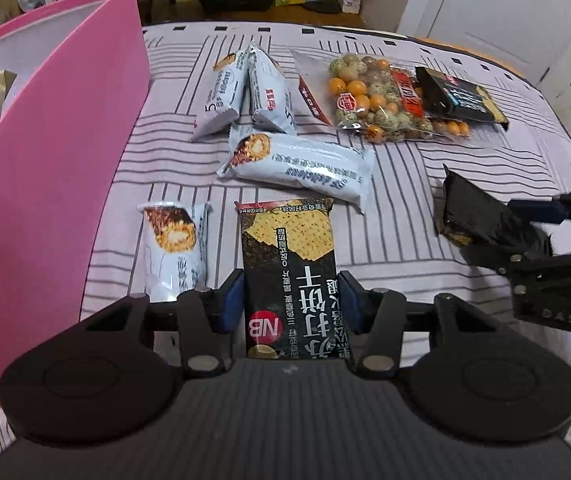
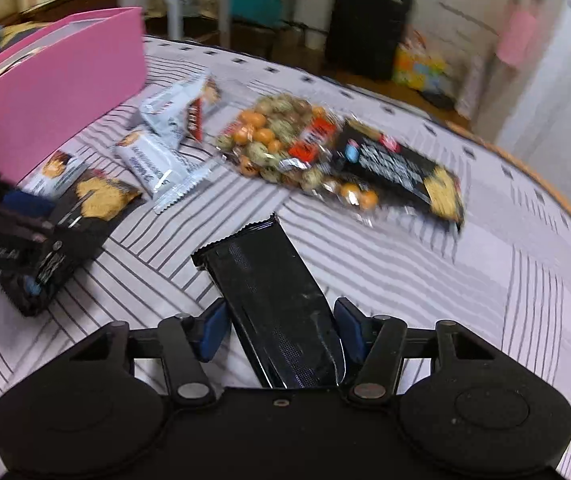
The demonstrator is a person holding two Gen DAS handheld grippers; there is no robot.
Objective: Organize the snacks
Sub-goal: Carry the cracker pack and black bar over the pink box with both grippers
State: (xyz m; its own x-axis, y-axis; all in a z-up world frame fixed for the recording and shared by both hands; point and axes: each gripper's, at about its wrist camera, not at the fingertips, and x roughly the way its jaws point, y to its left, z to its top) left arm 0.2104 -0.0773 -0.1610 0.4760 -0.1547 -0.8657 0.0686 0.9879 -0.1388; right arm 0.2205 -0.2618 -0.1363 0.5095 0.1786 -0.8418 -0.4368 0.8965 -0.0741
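My left gripper [image 1: 291, 300] clamps the light, crinkly cracker packet [image 1: 289, 264] by its sides above the table, my right gripper [image 2: 281, 330] clamps the slippery black packet [image 2: 273, 304], so I squeeze gently near midlength.

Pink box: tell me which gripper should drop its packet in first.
Left, probably. The left gripper holds its cracker packet right beside the pink box; the right gripper, with a black packet, sits across the table.

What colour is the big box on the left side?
Pink outside, white inside; the box shows best in the left wrist view.
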